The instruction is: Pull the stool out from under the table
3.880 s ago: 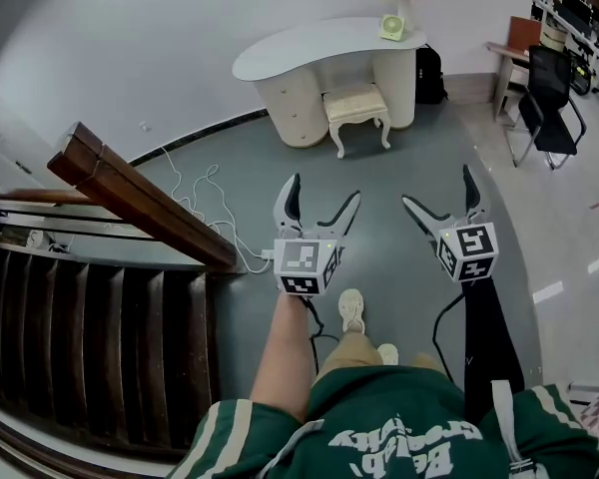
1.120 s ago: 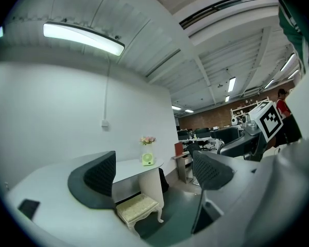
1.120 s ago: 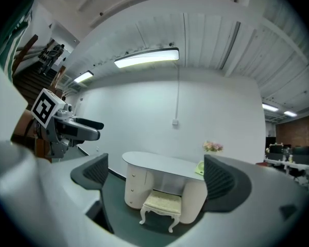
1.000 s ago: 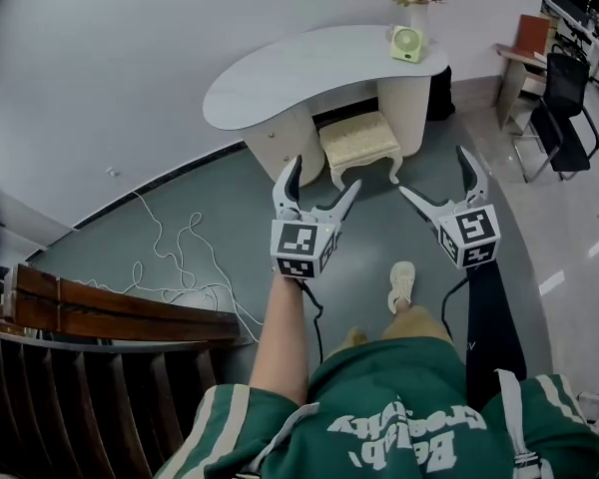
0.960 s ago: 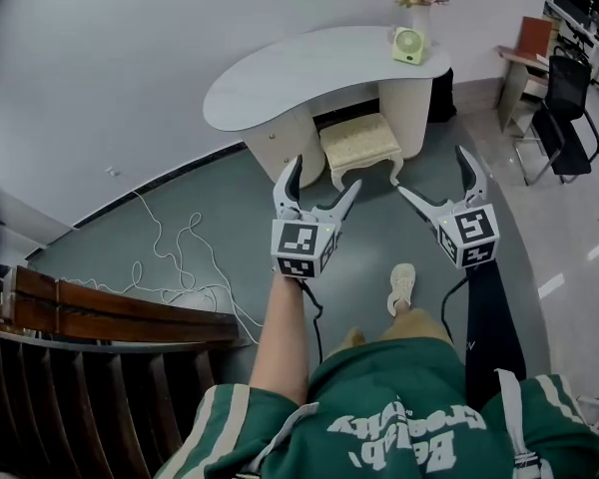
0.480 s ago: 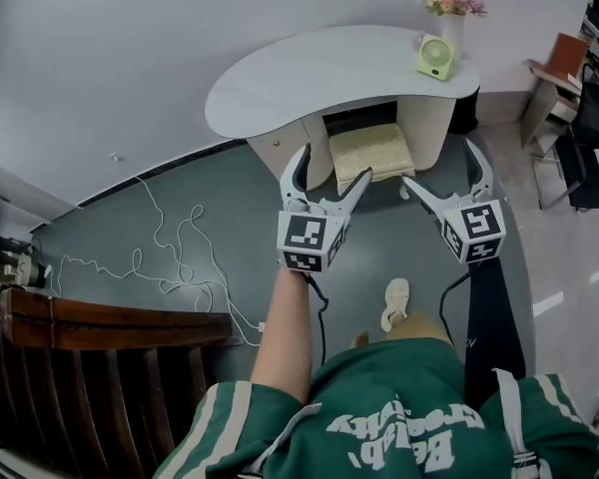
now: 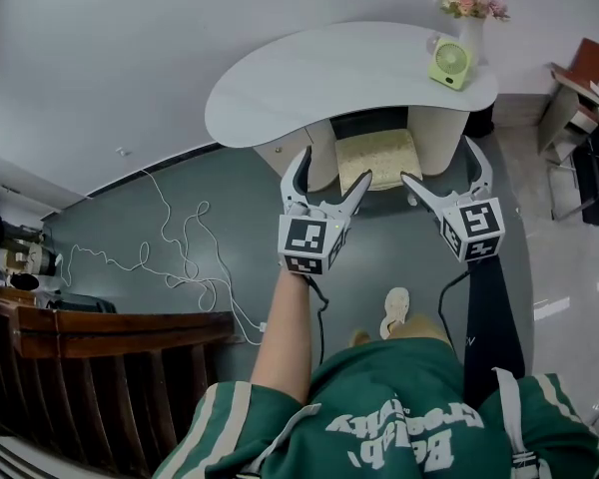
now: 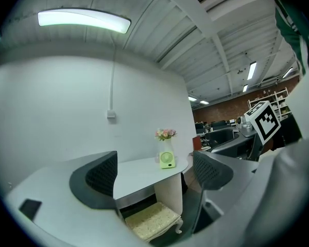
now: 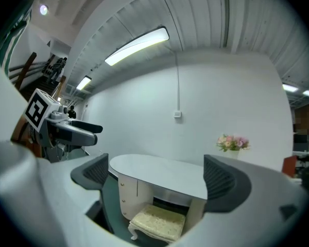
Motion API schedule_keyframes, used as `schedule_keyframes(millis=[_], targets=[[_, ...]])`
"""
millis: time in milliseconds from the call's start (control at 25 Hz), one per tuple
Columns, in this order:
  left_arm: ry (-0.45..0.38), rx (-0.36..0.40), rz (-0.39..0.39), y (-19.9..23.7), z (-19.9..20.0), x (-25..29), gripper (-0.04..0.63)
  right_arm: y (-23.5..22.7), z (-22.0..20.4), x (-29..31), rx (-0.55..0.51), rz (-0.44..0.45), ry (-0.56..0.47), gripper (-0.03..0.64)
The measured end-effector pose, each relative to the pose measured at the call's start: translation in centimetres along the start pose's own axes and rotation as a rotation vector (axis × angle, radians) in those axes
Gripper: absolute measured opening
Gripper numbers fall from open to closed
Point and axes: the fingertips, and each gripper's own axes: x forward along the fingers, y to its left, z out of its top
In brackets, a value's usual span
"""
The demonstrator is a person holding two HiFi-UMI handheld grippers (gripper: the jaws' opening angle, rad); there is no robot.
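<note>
While looking steeply down in the head view: noted stool (image 7: 377,160) tucked into the kneehole of the desk (image 7: 309,73), front of its pale cushioned seat poking out, rear part under the top. Left gripper (image 7: 334,165) and right gripper (image 7: 437,161) held in the air on the near side, jaws of both spread wide, nothing between them. On the desk top, right end: green fan (image 7: 449,65) and a vase of flowers (image 7: 469,0).

Left gripper view: looks along parted jaws of the left gripper (image 8: 154,174), empty. Stool (image 8: 152,221) low between them and off ahead, seat under the desk (image 8: 139,173) edge. Right gripper (image 8: 260,125) alongside at right.

Right gripper view: jaws of the right gripper (image 9: 154,181) likewise apart, gripping nothing. Stool (image 9: 158,223) low centre, in the opening beside the drawer block of the desk (image 9: 159,171). Left gripper (image 9: 67,127) at left.

Judged as the reach toward the stool, no contact with it. Next move calls for dropping lower and closer, closing on the seat's front rim or a front leg, then drawing straight back across the floor, clear of the desk supports on either side.
</note>
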Motion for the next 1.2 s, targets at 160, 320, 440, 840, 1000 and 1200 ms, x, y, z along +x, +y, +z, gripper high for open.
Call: schedule_keyframes(millis=[160, 320, 440, 840, 1000, 1200], targets=[[0.005, -0.013, -0.004, 0.3, -0.1, 2.6, 0.453, -2.2, -0.6, 1.6, 0.017, -0.003, 0.006, 0.589], [0.019, -0.014, 0.002, 0.7, -0.7, 5.1, 0.453, -4.1, -1.7, 3.1, 0.026, 0.004, 0.026, 0.589], [0.032, -0.017, 0.005, 0.9, -1.6, 7.0, 0.453, -5.6, -2.7, 4.4, 0.027, 0.008, 0.04, 0.589], [0.054, -0.031, 0.038, 2.1, -4.7, 11.5, 0.453, -7.9, -6.1, 8.3, 0.028, 0.043, 0.081, 0.588], [0.078, -0.034, 0.039, 2.5, -6.4, 12.9, 0.453, -8.5, -7.8, 9.6, 0.046, 0.048, 0.1, 0.588], [0.113, -0.025, 0.035, 3.6, -8.9, 13.8, 0.453, -7.7, -10.2, 11.1, 0.058, 0.06, 0.131, 0.584]])
